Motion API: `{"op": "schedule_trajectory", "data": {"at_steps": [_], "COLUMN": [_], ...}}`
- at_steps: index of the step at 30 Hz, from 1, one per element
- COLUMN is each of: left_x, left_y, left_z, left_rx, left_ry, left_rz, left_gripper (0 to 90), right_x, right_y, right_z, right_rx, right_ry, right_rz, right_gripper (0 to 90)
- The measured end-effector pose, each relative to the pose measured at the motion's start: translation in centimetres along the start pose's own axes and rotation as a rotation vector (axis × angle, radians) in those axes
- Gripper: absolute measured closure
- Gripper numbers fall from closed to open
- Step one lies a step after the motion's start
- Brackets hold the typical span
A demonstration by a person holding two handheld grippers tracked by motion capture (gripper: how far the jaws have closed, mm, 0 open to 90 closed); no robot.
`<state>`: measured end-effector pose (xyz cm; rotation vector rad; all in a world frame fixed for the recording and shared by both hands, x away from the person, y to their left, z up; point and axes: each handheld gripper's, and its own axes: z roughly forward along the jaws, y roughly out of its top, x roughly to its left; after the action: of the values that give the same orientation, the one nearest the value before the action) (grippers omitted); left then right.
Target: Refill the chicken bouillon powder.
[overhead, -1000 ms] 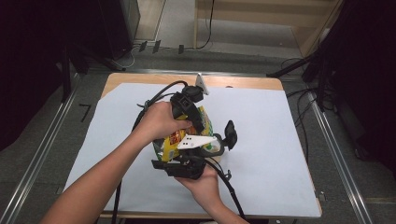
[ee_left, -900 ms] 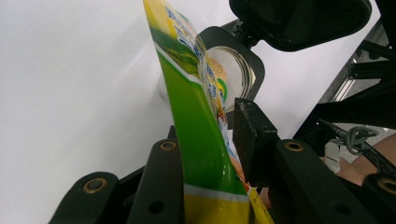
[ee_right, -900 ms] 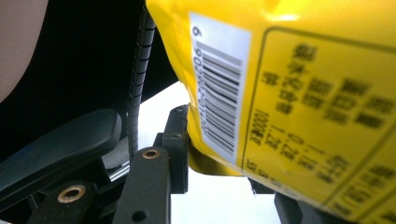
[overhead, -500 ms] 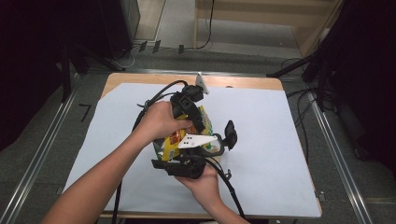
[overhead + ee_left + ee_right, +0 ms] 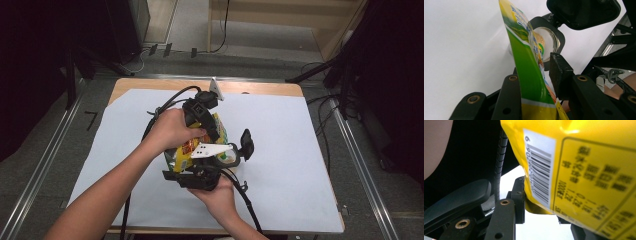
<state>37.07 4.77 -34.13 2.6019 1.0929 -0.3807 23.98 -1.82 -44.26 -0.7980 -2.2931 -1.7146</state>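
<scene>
A yellow and green snack bag (image 5: 186,150) hangs tilted over the white sheet, between both hands. My left gripper (image 5: 210,131) comes down on it from above and is shut on the bag (image 5: 529,57), whose edge runs up between the two black jaws of the left gripper (image 5: 536,80). Just past the bag's mouth stands a small clear cup (image 5: 546,40) with pale grains inside. My right gripper (image 5: 232,155) reaches in from below with its pads on either side of the cup (image 5: 227,159). In the right gripper view the bag's barcode side (image 5: 586,170) hides the cup.
A white sheet (image 5: 300,150) covers most of the wooden table (image 5: 260,88). Black cables (image 5: 165,106) trail from both grippers across it. Metal rails (image 5: 45,165) run along both sides, and more cables lie on the floor at the right.
</scene>
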Motion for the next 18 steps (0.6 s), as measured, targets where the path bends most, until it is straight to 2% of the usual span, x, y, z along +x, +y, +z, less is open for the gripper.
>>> {"op": "schedule_trajectory", "data": {"at_steps": [18], "left_x": [0.00], "left_y": [-0.01], "left_z": [0.02], "left_rx": [-0.002], "left_ry": [-0.002], "left_rz": [0.001], "left_gripper": [73.0], "right_x": [0.00], "right_y": [0.00], "right_z": [-0.01], "right_rx": [0.002], "right_ry": [-0.003], "right_rz": [-0.001], "right_gripper": [67.3]}}
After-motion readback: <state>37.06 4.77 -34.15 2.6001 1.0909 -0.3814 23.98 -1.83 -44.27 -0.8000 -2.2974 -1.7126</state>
